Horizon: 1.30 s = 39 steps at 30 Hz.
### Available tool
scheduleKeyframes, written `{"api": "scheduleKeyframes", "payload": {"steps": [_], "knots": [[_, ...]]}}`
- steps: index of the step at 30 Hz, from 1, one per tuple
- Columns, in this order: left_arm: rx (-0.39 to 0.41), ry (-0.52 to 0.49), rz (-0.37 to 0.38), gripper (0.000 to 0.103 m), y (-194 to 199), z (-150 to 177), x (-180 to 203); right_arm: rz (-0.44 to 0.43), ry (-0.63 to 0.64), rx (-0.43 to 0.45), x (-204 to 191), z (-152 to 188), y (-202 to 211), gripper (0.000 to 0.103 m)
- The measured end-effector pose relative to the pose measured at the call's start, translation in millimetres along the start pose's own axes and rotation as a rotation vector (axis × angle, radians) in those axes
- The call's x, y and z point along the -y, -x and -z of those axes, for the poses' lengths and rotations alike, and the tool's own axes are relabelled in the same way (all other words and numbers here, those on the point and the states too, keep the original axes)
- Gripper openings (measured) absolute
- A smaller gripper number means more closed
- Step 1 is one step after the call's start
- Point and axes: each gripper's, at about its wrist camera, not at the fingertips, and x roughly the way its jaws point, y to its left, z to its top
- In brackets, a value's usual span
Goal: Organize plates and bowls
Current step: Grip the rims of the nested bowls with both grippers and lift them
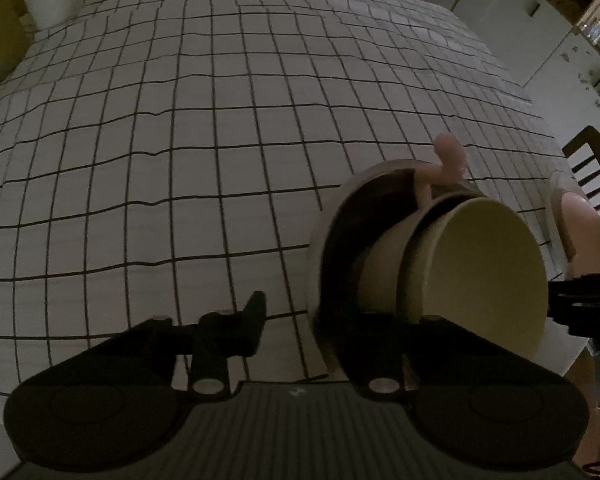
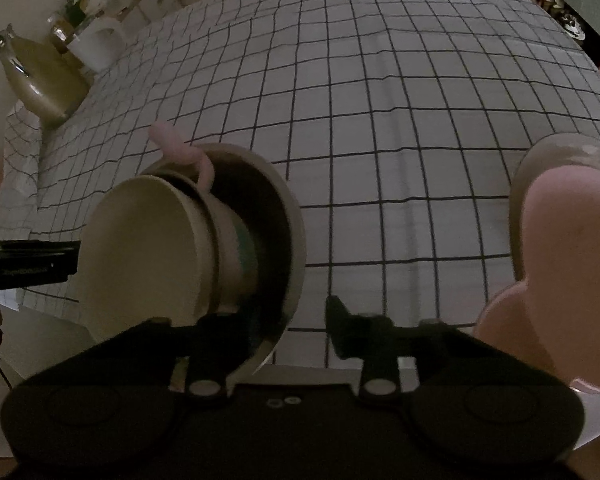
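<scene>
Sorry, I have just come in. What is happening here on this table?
A person works with two handheld tools over a checked tablecloth. Both tools are open around a tilted nested stack: cream bowls inside a larger dark bowl, with a pink utensil sticking out. Whether they touch it is unclear. A pink dish lies to the right.

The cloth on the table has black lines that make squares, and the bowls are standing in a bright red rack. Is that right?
Nearly. The rack is pale pink, not bright red; the right wrist view shows its curled prong above the cream bowl and the big dark bowl. The cloth does have black lines making squares.
</scene>
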Motion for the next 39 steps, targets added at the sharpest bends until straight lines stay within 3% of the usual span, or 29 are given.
{"api": "scheduleKeyframes", "payload": {"steps": [6,25,30,39], "knots": [[-0.012,-0.027,0.018,0.011,-3,-4,9,0.005,0.007,-0.006,-8,-1,-6,0.019],[0.007,-0.048,0.018,0.01,15,-11,26,0.078,-0.05,0.015,-10,3,8,0.013],[0.005,-0.043,0.041,0.01,30,-27,47,0.078,-0.066,0.033,0,-1,32,0.013],[0.025,-0.143,0.067,0.01,38,-58,119,0.108,-0.109,0.104,41,-13,87,0.013]]}}
